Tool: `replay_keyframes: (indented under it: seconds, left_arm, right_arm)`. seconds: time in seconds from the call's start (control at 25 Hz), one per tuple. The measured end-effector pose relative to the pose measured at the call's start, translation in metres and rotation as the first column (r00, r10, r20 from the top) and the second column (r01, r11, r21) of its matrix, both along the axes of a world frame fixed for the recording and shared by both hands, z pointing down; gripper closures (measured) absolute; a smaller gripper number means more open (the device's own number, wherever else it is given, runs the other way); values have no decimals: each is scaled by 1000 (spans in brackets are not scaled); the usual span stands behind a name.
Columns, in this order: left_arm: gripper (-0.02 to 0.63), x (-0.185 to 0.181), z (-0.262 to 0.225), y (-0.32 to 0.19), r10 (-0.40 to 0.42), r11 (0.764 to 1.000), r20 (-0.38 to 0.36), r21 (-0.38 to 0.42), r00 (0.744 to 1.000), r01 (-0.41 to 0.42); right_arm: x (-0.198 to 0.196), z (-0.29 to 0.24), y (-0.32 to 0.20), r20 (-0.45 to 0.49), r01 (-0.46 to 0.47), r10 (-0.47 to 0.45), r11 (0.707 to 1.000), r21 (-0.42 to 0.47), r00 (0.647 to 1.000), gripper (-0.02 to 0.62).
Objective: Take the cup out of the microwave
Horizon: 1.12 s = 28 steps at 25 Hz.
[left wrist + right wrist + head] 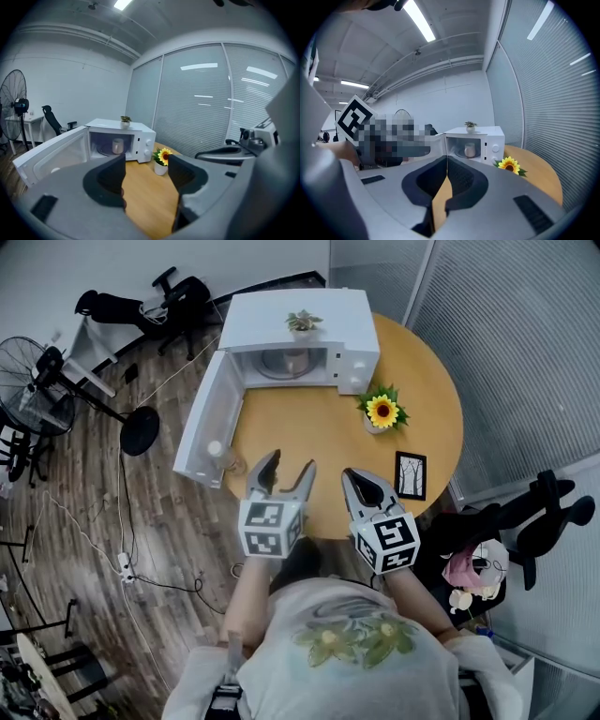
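Head view: left gripper [291,465] jaws spread, empty; right gripper [354,478] jaws pressed together, empty; both well short of microwave [300,334]; open door [208,418] juts out left, could get clipped.
Left gripper view: cup [117,146] upright inside the cavity; a careless pinch may tip it; sunflower pot [161,161] sits near the approach.
Right gripper view: small plant [470,124] on the microwave top, out of the way.
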<state>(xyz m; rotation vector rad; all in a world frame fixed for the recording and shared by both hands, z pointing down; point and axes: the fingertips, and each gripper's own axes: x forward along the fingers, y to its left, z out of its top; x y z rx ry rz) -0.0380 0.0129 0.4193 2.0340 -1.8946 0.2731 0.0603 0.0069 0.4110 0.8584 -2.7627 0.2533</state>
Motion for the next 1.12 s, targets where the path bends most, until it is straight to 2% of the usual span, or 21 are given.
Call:
replay_keyframes:
  seconds: [0.36,0.68,1.12]
  left_arm:
    - [342,-19,17,-30,40,997,-12,-60,999,-41]
    - [342,-38,34,-70,39,991,6,-125,999,-38]
    - [343,-63,47,-122,48,985,-30,-167,998,-52]
  right_arm:
    - [-23,5,-27,-16,-21,21,1000,-14,1000,578]
    - [-32,10,-52,-14,-57,56,997,-47,998,578]
    - [-43,16,-86,-32,-94,92,993,-77,995,578]
